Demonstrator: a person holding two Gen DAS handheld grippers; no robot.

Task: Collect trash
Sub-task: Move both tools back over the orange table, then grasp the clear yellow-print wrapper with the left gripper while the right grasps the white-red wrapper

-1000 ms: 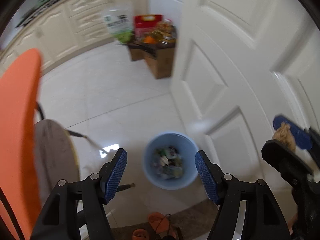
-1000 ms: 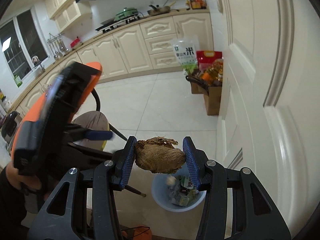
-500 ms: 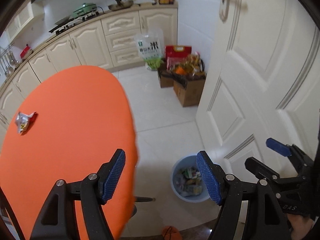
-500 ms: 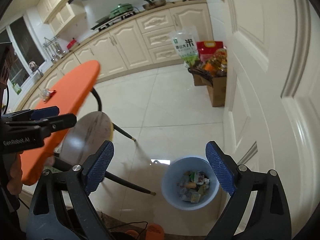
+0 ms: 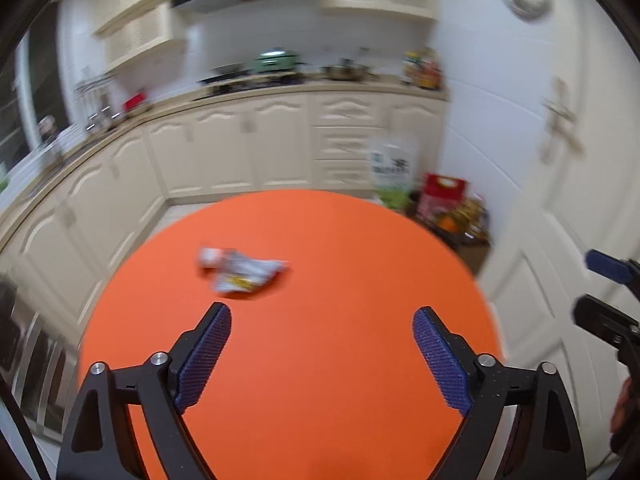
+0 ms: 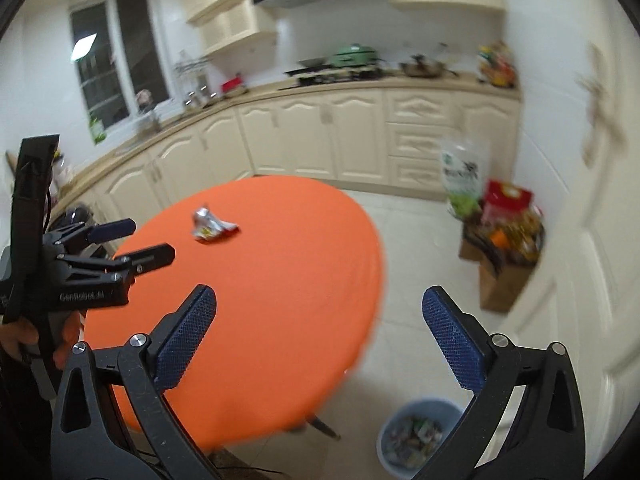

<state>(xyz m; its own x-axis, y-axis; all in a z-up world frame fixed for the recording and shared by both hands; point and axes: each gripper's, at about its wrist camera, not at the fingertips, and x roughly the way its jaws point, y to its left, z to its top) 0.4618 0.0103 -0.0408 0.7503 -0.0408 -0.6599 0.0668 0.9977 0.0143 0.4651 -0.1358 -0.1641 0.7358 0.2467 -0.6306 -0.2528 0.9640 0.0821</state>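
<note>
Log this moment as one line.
left gripper: open, empty | right gripper: open, empty | wrapper: on orange table | bin: on floor

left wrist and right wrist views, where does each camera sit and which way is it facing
Left wrist: on the left gripper, facing across the round orange table at the crumpled silver wrapper; own open fingers show, right gripper at the right edge.
Right wrist: on the right gripper, over the table's edge, the blue trash bin on the floor below; own open fingers and the hand-held left gripper show.
Shared: table, wrapper, cream kitchen cabinets.
</note>
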